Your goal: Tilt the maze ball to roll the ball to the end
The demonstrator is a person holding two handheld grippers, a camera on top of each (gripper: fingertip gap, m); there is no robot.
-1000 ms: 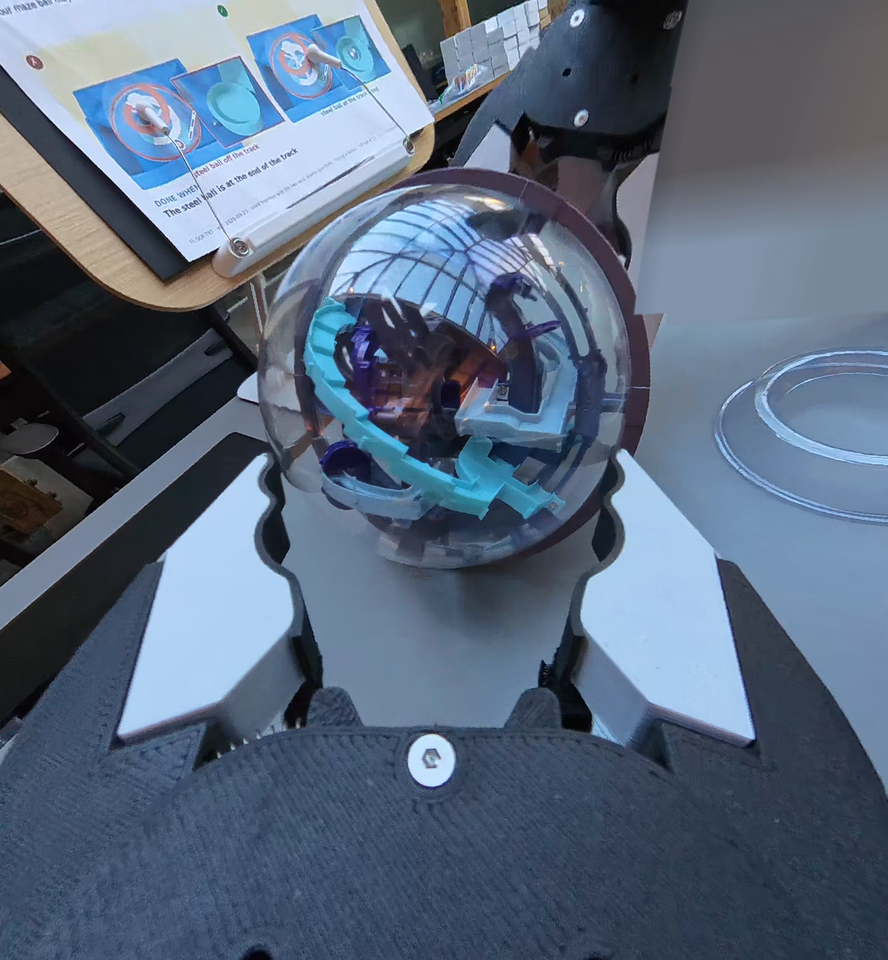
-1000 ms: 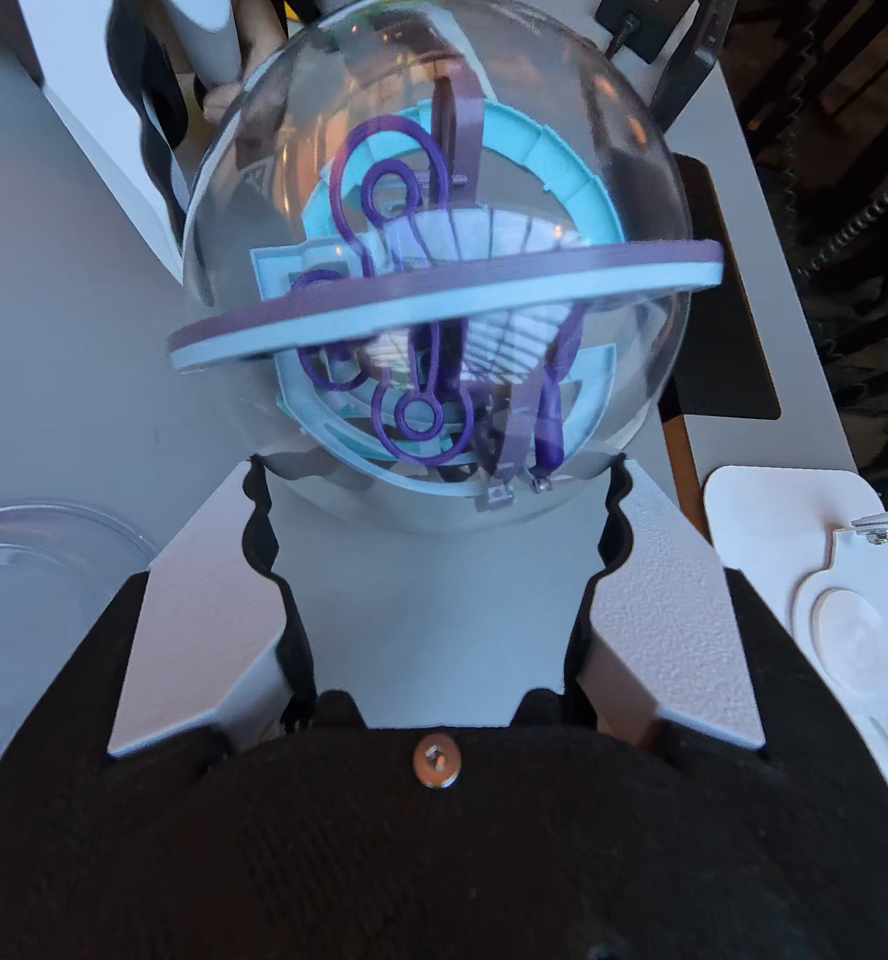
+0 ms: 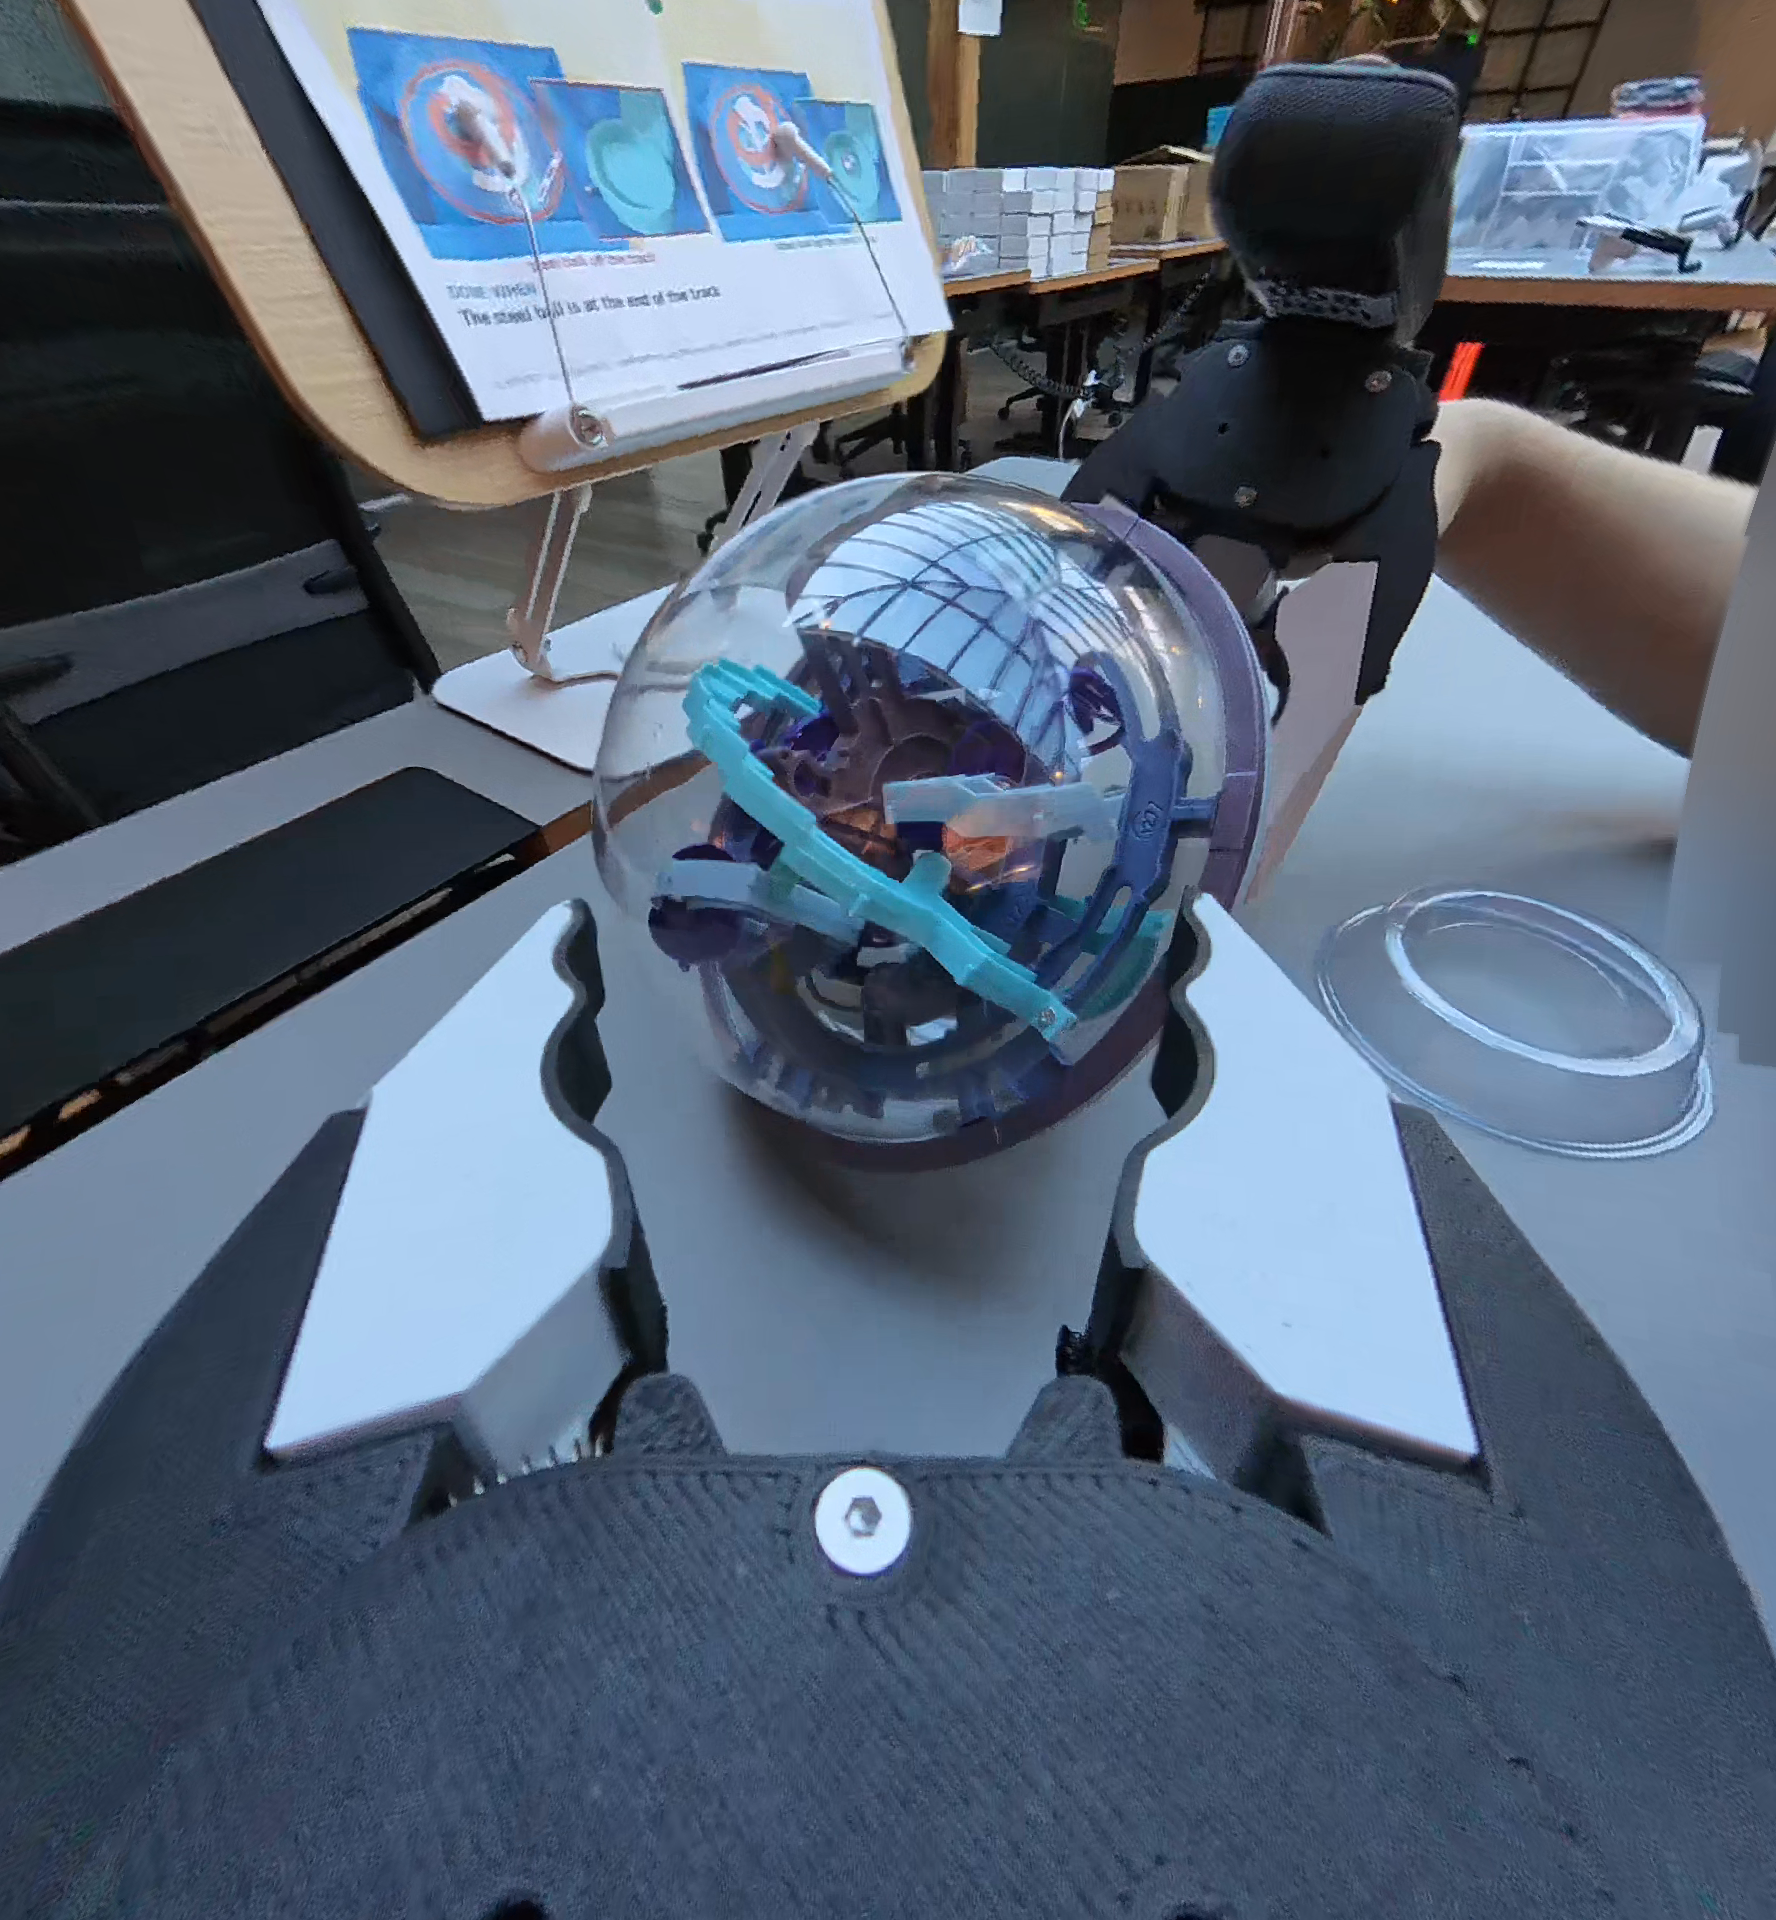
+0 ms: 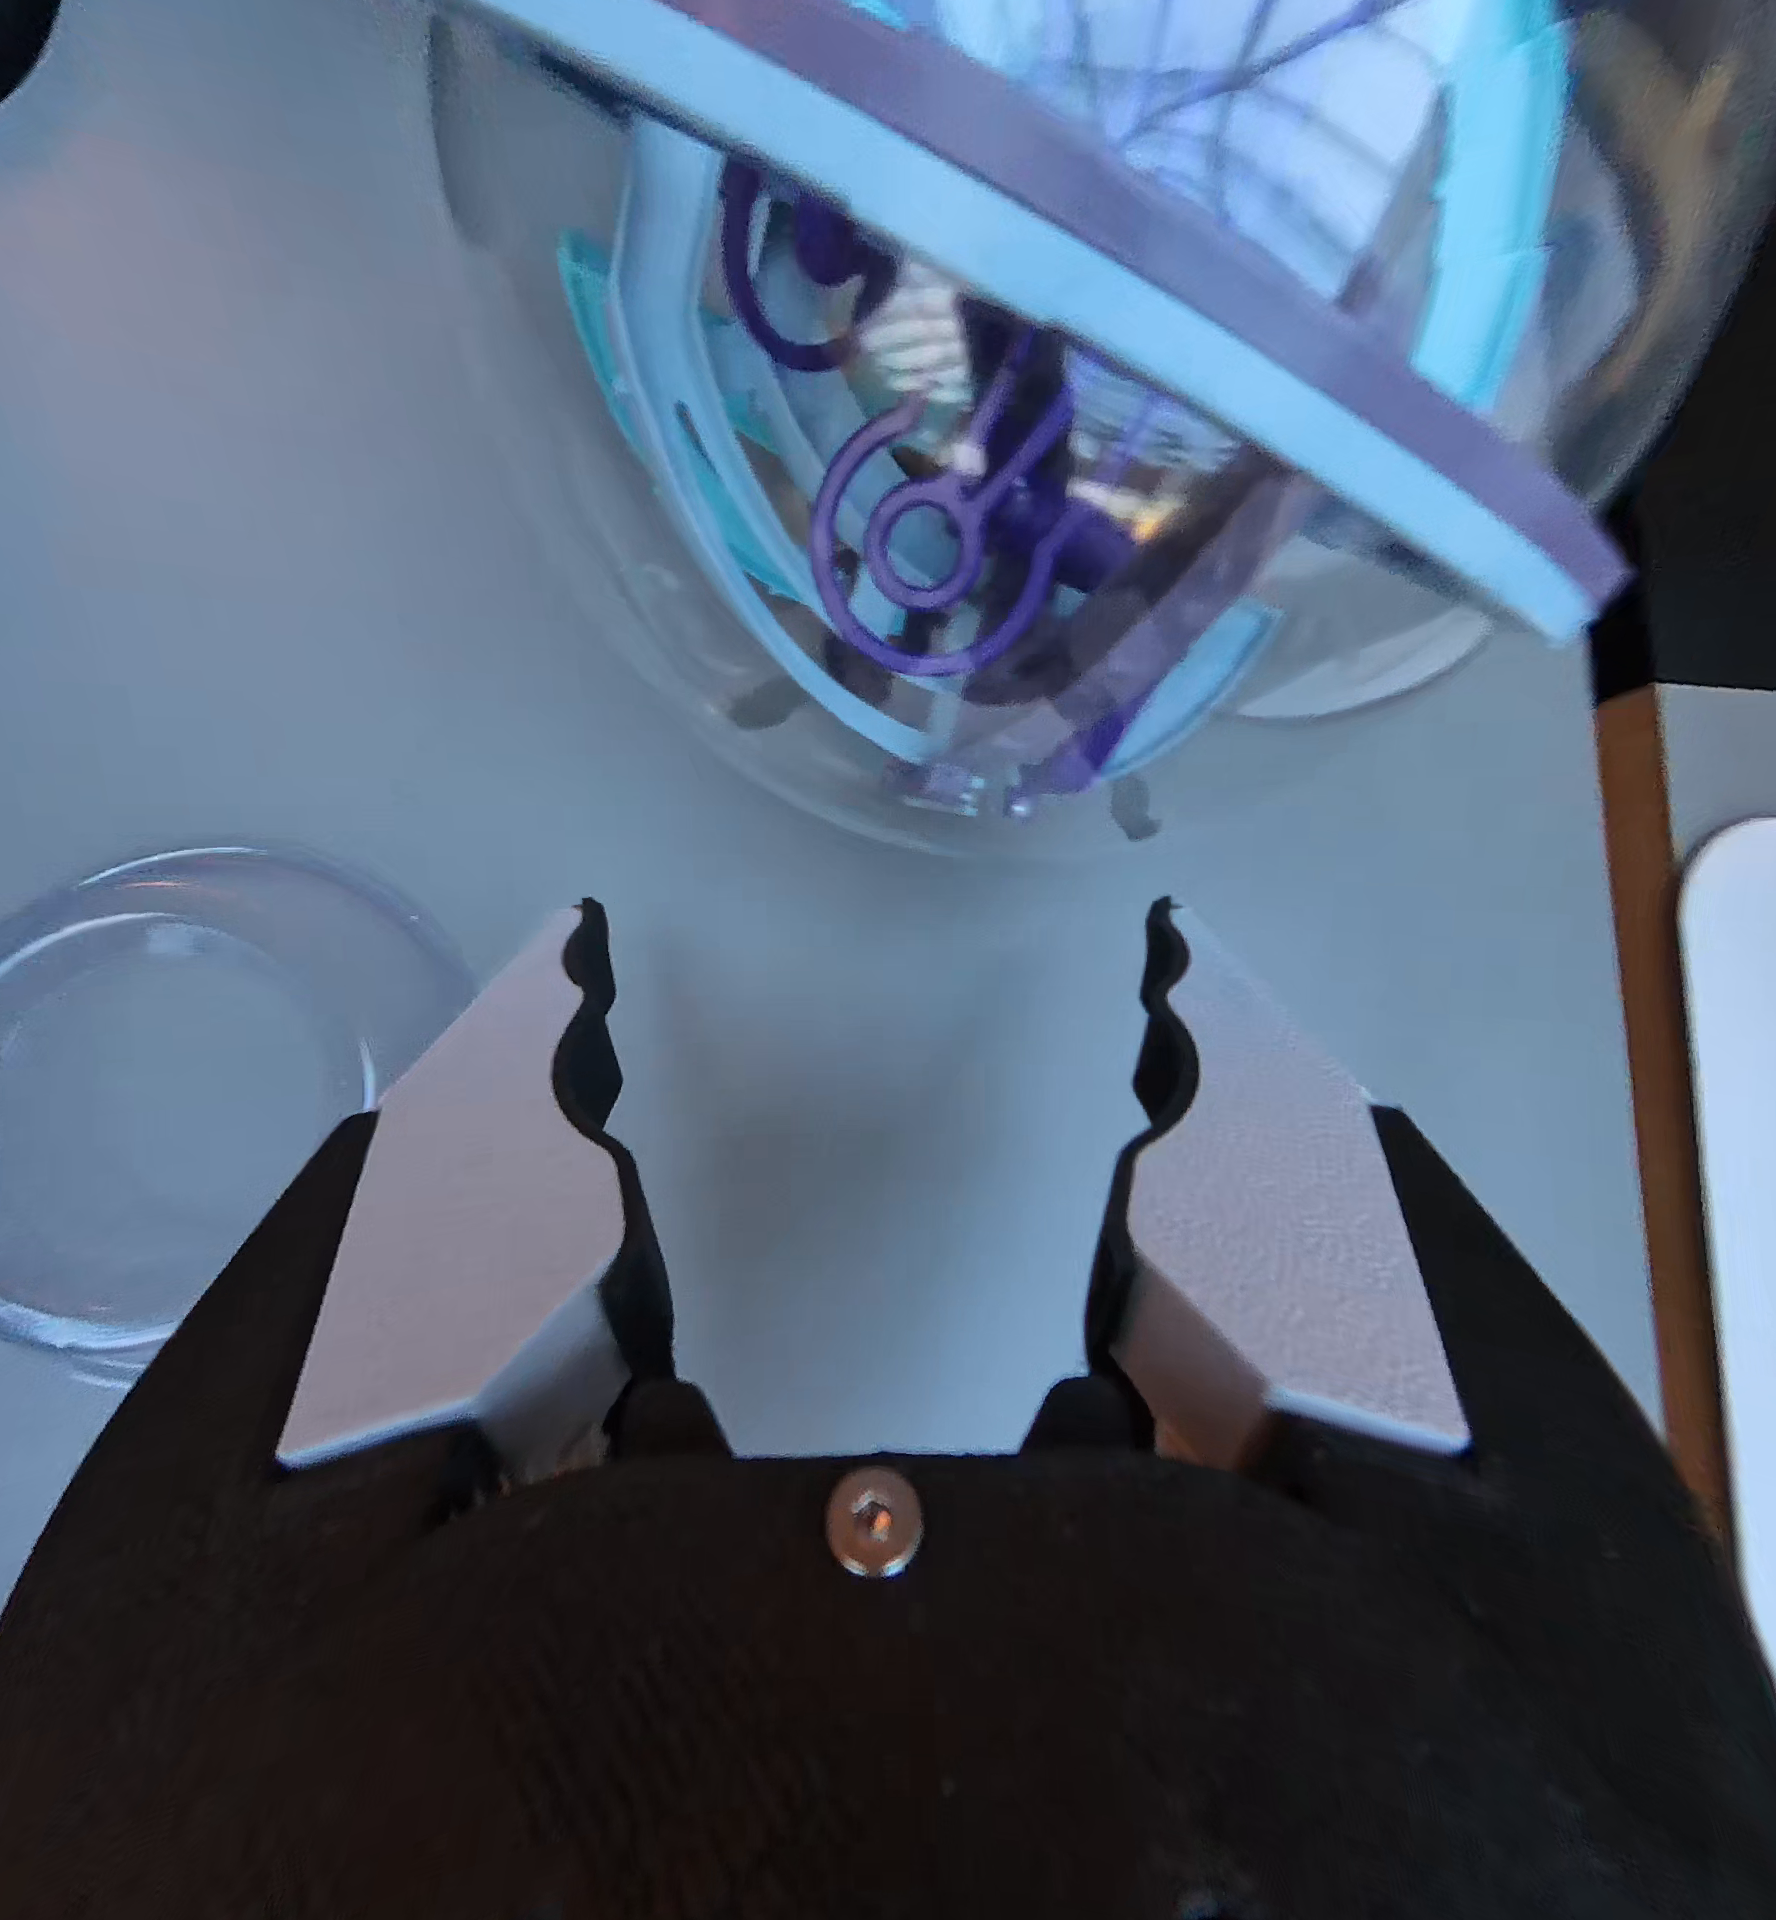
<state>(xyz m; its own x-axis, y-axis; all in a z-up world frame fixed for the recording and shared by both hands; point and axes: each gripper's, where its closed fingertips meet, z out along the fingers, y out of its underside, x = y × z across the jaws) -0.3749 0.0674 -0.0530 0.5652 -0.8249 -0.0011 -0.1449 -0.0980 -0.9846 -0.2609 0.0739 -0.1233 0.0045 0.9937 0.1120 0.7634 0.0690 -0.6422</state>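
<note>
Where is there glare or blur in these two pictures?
Left wrist view: the maze ball is sharp, with bright reflections on its clear upper dome; the instruction sheet behind is blurred. Right wrist view: the maze ball is soft and smeared.

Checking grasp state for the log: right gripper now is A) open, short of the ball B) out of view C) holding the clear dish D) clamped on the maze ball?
A: in the right wrist view the right gripper has its jaws apart with only table between them, the maze ball lying just beyond the tips.
</note>
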